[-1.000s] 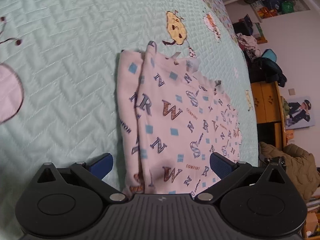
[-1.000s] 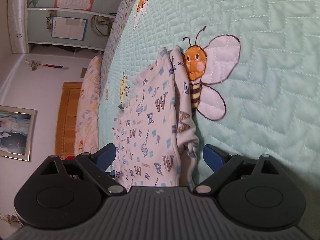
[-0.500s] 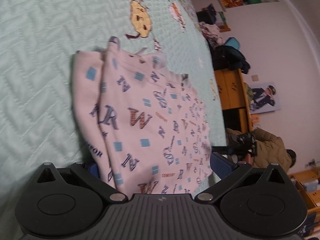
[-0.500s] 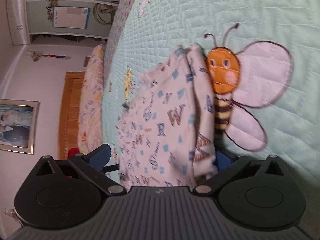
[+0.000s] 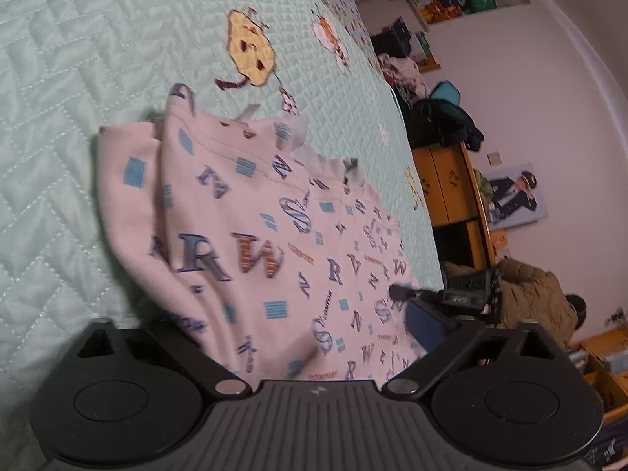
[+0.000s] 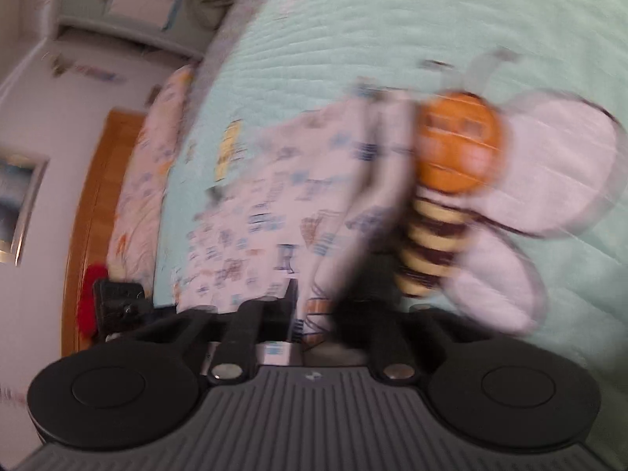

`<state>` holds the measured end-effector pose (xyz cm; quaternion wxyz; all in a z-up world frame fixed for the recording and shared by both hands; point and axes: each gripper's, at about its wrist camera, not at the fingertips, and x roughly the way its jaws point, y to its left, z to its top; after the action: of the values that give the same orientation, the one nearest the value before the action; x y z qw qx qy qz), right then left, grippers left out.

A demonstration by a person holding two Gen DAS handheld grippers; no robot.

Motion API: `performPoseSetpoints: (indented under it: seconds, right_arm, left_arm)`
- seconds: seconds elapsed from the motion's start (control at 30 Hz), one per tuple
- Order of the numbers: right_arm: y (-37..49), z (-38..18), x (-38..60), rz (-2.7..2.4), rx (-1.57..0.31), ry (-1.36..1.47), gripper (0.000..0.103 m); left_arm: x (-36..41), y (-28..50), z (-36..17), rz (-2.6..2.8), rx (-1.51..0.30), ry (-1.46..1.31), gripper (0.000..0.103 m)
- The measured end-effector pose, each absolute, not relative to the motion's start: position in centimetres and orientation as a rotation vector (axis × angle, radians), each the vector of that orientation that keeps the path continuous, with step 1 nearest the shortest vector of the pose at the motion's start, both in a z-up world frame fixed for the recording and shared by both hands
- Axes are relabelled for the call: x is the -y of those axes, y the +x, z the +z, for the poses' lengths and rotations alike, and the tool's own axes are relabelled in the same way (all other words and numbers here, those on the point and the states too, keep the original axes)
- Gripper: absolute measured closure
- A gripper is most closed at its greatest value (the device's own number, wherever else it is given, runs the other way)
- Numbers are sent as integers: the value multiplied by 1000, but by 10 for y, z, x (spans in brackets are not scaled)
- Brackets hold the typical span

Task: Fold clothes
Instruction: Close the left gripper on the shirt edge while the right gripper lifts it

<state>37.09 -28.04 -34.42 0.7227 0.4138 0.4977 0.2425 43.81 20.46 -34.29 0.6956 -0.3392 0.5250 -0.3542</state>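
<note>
So the garment (image 5: 251, 235) is a pale pink thing printed with letters and little blue squares, lying folded over on a mint quilt (image 5: 78, 59), and it fills the middle of the left wrist view, running from the centre down under the tool. The left gripper (image 5: 298, 337) has been closing just now, with the near edge of the cloth sitting between its fingers; the blue pad at lower right (image 5: 426, 325) sits right at the cloth's edge, but the other pad is buried under the fabric, so I honestly can't tell whether it's actually pinching yet. In the right wrist view everything's smeared with blur, but you can see the right gripper (image 6: 314, 314) has just snapped nearly together at bottom centre, with a bunched fold of the garment (image 6: 274, 204) running down between its fingers, so that one is clamped on the cloth. A big bee patch (image 6: 459, 149) with an orange head and pale wings is stitched into the quilt (image 6: 392, 19) just right of the garment, touching its edge. There's a yellow patch (image 5: 251, 47) above the garment in the left view, and a wooden cabinet (image 5: 447, 184) off at the right edge.
</note>
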Motion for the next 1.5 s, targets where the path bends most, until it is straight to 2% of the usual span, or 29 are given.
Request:
performPoseSetpoints:
  seconds: [0.03, 0.07, 0.6, 0.9, 1.2, 1.5]
  right_arm:
    - [368, -345, 281, 540, -1083, 914, 89]
    - [365, -346, 282, 541, -1069, 911, 89]
    - [353, -316, 265, 499, -929, 862, 90]
    - [341, -241, 230, 574, -845, 787, 90]
    - [322, -155, 132, 752, -844, 671, 90]
    - [328, -110, -100, 1044, -950, 498, 90]
  left_arm:
    - [-206, 438, -346, -758, -1185, -752, 70]
    - [-208, 438, -349, -725, -1199, -748, 81]
    - [-221, 407, -330, -733, -959, -850, 85]
    - [-246, 356, -258, -728, -825, -861, 87]
    - [-342, 237, -164, -565, -663, -876, 87]
    - [-516, 89, -119, -222, -503, -957, 87]
